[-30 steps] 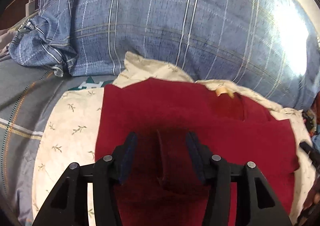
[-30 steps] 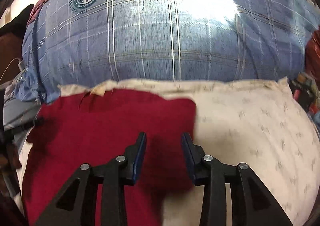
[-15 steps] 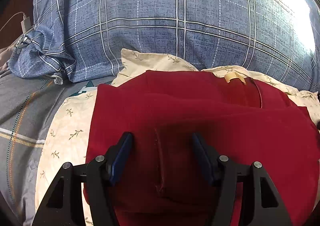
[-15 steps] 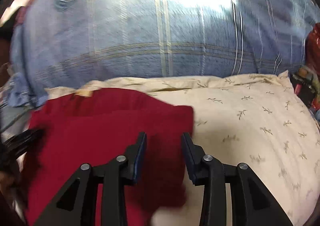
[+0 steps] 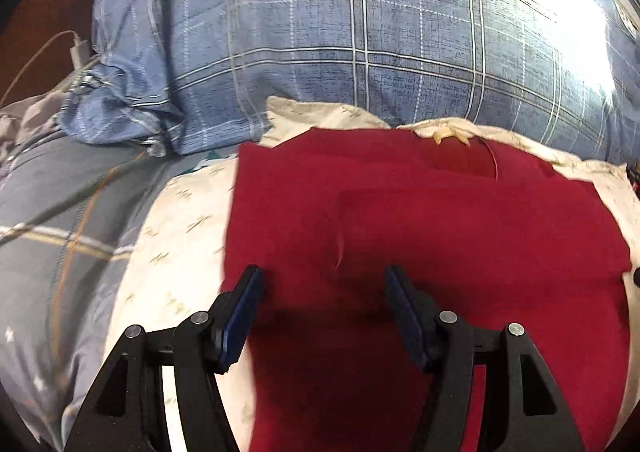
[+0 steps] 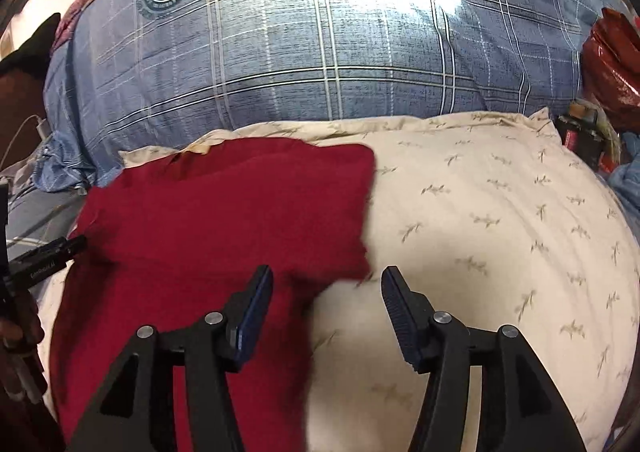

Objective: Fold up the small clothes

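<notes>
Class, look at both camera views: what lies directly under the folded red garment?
The red garment lies on a cream pillow with a leaf print, which shows around its edges. Whatever is beneath the pillow, or between the garment's layers, is covered.

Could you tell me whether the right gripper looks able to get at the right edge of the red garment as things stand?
Probably yes: the right gripper is open, its jaws having just widened, and the red garment edge lies uncovered just ahead on the cream pillow.
</notes>
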The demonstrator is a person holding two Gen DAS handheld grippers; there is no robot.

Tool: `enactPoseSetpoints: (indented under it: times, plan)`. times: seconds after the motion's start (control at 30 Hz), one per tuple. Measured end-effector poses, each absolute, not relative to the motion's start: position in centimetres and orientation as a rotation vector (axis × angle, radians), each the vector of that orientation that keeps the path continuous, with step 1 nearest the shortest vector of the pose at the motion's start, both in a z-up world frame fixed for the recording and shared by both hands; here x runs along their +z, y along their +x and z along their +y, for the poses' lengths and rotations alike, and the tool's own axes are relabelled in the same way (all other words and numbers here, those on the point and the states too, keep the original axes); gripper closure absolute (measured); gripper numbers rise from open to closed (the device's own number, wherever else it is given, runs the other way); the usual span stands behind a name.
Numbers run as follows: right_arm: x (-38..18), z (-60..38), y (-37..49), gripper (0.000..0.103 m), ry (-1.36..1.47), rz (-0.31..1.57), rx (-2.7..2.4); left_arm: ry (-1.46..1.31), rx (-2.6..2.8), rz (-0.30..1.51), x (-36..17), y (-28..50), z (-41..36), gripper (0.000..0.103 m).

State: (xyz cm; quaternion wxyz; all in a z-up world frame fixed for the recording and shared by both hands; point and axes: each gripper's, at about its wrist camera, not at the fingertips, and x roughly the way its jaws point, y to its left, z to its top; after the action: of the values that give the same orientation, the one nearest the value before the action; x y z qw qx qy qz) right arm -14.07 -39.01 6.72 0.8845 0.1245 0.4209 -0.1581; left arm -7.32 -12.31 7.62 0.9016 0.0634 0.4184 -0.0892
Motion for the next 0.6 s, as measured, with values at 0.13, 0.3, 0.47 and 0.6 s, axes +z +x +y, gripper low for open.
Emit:
enactPoseSetpoints:
  times: [0.13,0.3,0.47,0.6]
  plan:
    - [6.9,-37.6,-15.2,0.042,0.262,0.841,-0.325,0.103,-0.168,0.866,7.6,-10.1,-10.8,0.039]
    - [6.5,-37.0,-15.4,0.040,0.304,0.867,-0.338,0.070,-0.122,0.856,6.9,-12.3,-9.1,0.039]
    - [6.1,-35.4,-15.7,0.037,0.300,0.875,-0.335,0.055,-0.115,0.846,6.2,-12.4,-8.5,0.039]
    - [6.1,-34.5,-15.8,0.035,0.340,0.865,-0.336,0.048,-0.131,0.849,5.8,-12.0,-8.1,0.039]
